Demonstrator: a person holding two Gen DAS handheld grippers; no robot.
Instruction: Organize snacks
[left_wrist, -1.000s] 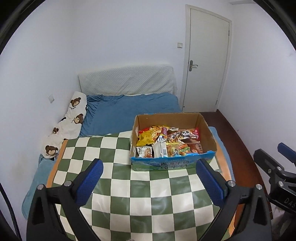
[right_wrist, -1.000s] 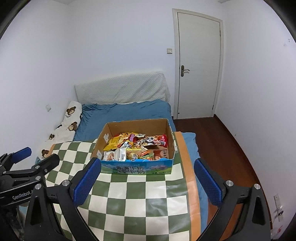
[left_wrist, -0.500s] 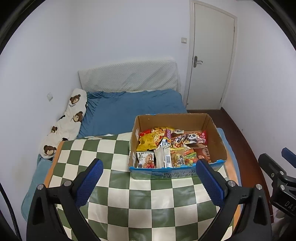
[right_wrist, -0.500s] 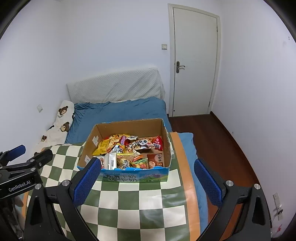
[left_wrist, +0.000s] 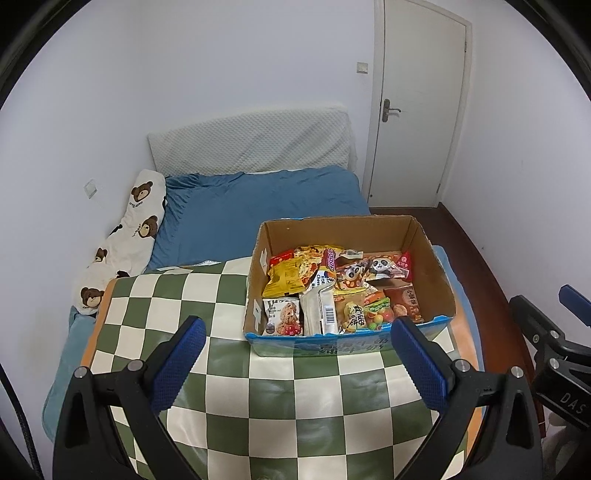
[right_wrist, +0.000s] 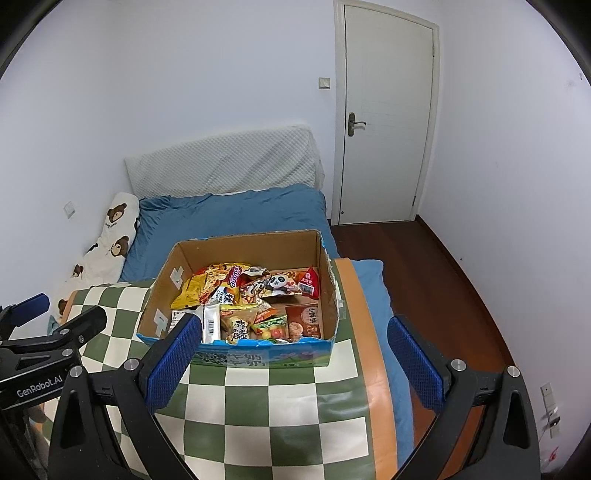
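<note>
**A:** Starting at the jaws: both are spread wide and nothing is gripped. The left gripper (left_wrist: 297, 345) is held above the checkered cloth (left_wrist: 229, 391), the right gripper (right_wrist: 295, 345) likewise, its left pad seen in front of the box's near left corner. Two grippers, four blue pads, zero snacks held.

**B:** And where's the stuff located?

**A:** One cardboard box (left_wrist: 340, 230) is set on the cloth, toward its far right part. All snacks are piled inside it. Counted as far as can be made out: one yellow bag (left_wrist: 286, 280), two panda packets (left_wrist: 384, 266), one white wrapper with a barcode (left_wrist: 327, 310), one cookie packet (left_wrist: 282, 315), one brown packet (left_wrist: 404, 302), one red sachet (right_wrist: 309, 282). More are buried underneath; an exact total can't be told.

**B:** Further out?

**A:** One blue bed (left_wrist: 258, 206) is seen behind the cloth, one bear-print pillow (left_wrist: 127, 242) along the left wall, one white door (right_wrist: 384, 122), shut.
</note>
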